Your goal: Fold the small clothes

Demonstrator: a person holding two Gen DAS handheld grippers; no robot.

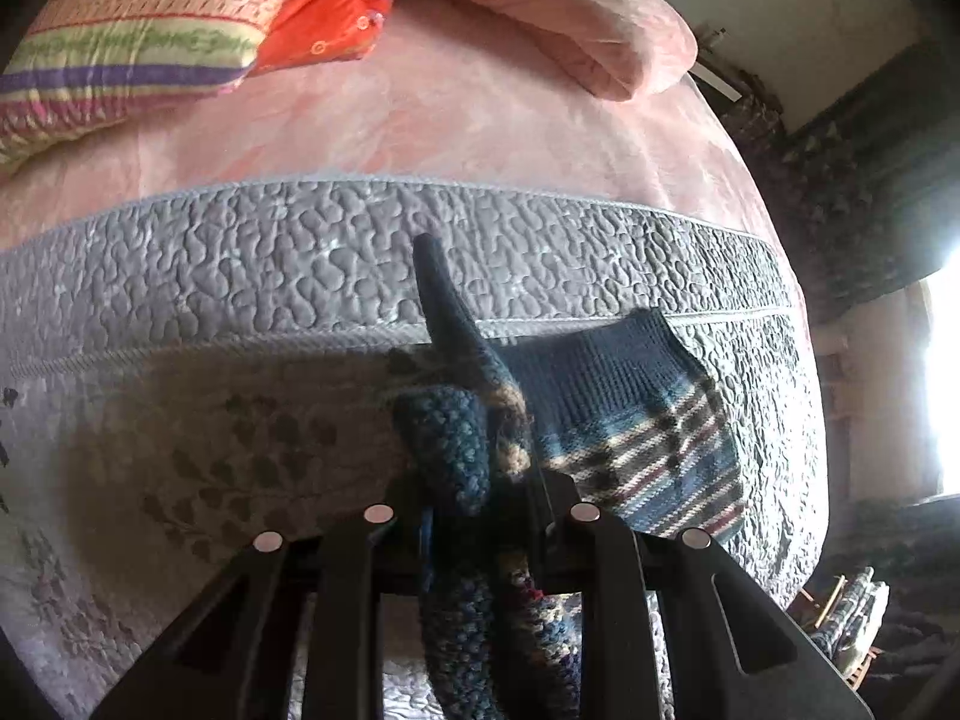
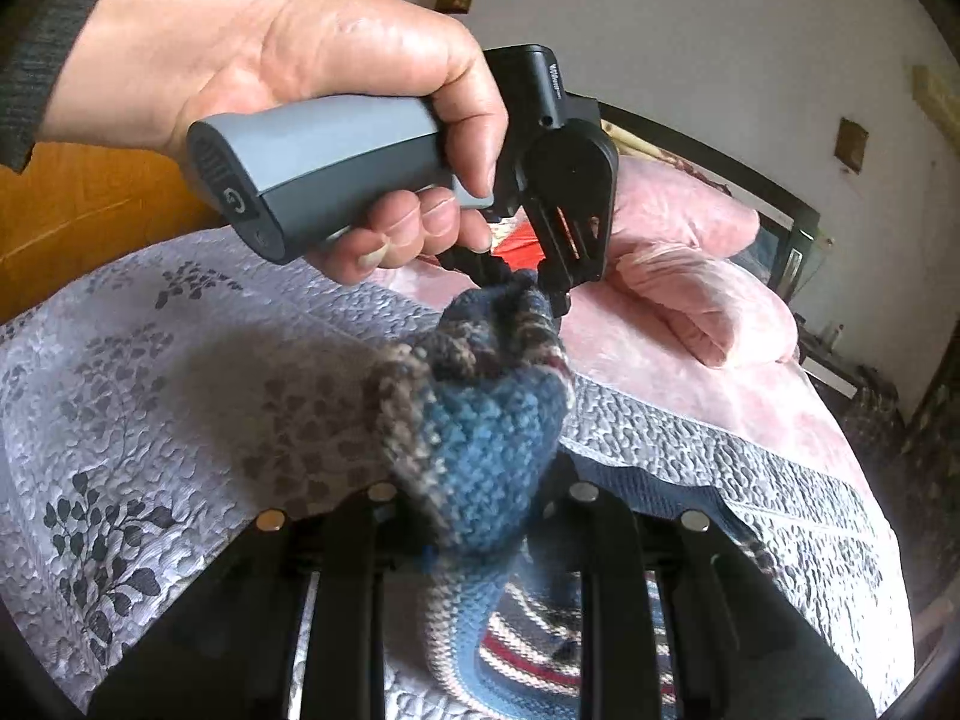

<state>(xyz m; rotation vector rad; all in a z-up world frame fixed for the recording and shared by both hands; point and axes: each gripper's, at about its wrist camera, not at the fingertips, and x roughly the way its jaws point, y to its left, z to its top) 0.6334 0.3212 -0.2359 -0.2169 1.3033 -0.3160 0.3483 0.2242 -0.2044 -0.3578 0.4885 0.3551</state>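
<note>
Sock [image 1: 474, 444], blue knit, hangs bunched between both claws above the bed [image 1: 360, 252]. Left claw [image 1: 480, 516] is clamped on one end, right claw [image 2: 480, 504] on the other, likely to bring the ends together for folding.

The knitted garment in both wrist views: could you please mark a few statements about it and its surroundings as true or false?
1. Both hand-held grippers grip the knitted garment. True: left hand-held gripper, right hand-held gripper.
2. The garment is plain white. False: blue with stripes.
3. The quilted cover bears a leaf pattern. True.
4. The pillow is green. False: pink.
5. A bare hand holds the left hand-held gripper's grey handle. True.
</note>
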